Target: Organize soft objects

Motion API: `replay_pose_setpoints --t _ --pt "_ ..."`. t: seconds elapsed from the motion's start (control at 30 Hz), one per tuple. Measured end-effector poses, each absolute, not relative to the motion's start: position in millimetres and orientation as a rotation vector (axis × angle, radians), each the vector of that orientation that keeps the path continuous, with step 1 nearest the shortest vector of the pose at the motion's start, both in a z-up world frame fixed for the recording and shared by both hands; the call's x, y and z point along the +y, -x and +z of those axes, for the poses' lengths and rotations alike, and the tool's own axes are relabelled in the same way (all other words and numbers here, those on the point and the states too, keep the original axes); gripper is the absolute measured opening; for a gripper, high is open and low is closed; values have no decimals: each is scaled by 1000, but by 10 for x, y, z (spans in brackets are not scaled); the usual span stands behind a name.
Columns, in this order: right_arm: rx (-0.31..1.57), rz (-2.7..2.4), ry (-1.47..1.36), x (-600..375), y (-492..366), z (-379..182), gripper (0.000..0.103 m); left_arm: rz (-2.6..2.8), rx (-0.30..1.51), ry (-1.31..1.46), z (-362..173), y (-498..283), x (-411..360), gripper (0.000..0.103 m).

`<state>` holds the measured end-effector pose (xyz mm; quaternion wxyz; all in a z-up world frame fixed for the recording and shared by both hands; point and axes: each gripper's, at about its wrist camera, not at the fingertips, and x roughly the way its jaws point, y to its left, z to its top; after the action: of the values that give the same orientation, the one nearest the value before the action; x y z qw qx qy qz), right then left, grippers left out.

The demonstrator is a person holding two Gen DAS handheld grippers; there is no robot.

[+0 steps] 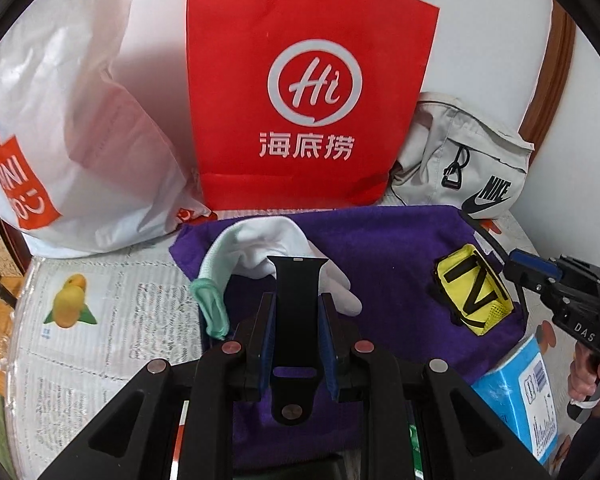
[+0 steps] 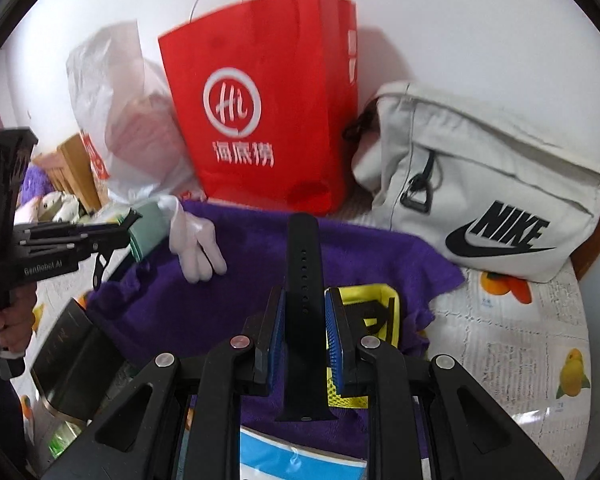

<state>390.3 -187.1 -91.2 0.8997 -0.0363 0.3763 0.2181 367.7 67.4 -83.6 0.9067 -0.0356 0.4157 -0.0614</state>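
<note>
Each gripper grips one black watch strap half above a purple towel (image 1: 388,264) spread on the bench (image 1: 112,320), which is covered with a fruit-printed cloth. Left gripper (image 1: 297,312): jaws clenched on the short strap (image 1: 296,300), its slotted end lying near the camera and its free end pointing toward the bags. Right gripper (image 2: 305,320): jaws clenched on the long strap (image 2: 303,280), whose row of holes faces up and whose free end reaches toward the red bag (image 2: 268,112). On the towel lie a white glove (image 1: 284,248) with a mint-green cuff, at the left, and a yellow pouch (image 1: 474,288) with black markings, at the right; in the right wrist view the pouch sits just behind the right-hand jaw. Along the wall behind the towel stand, from left to right, a white plastic bag (image 1: 72,128), the red bag bearing a white "Hi" logo, and a cream Nike bag (image 2: 496,184). A light blue box (image 1: 520,396) rests at the towel's near right corner, and a dark box (image 2: 68,364) at its near left corner. A hand (image 2: 12,320) holds the left gripper's handle.
</note>
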Motion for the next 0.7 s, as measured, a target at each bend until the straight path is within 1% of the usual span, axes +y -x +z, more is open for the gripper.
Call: replay_pose_setpoints --t 0.4,0.7 --pt "888 479 84 -1772 -4051 -1212 20 -120 940 109 -1097 -3786 747 20" --pt "961 472 85 -1782 -4116 -1352 20 -128 974 130 -1148 -3810 741 20"
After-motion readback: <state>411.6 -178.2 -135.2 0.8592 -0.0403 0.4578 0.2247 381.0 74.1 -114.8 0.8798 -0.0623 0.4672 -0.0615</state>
